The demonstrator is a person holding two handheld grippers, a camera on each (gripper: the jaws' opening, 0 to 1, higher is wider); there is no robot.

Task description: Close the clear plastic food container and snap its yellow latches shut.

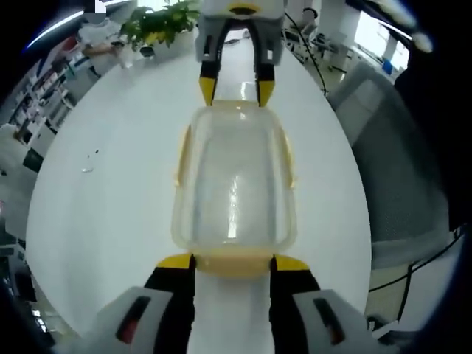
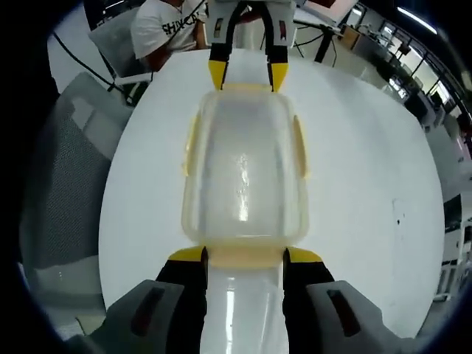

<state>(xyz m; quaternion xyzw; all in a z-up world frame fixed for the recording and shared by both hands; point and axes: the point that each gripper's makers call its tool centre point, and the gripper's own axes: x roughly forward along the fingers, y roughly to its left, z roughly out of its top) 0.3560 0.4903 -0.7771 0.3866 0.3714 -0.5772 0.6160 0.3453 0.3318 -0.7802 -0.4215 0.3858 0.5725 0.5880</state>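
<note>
Fingers of both grippers are standing apart, each pair bracketing one yellow end latch [image 1: 232,263] of the container [image 1: 234,184], which is lying lid-on on the white tabletop [image 1: 110,199]. I am positioning them at opposite ends, probably to steady it while pressing the latches.

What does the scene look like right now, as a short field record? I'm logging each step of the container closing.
container: clear plastic food container with lid on, on white round table
latches: yellow end latch between the left gripper's jaws; side latches visible
left gripper: open, at one end
right gripper: open, at the opposite end
background: potted plant; seated person
</note>
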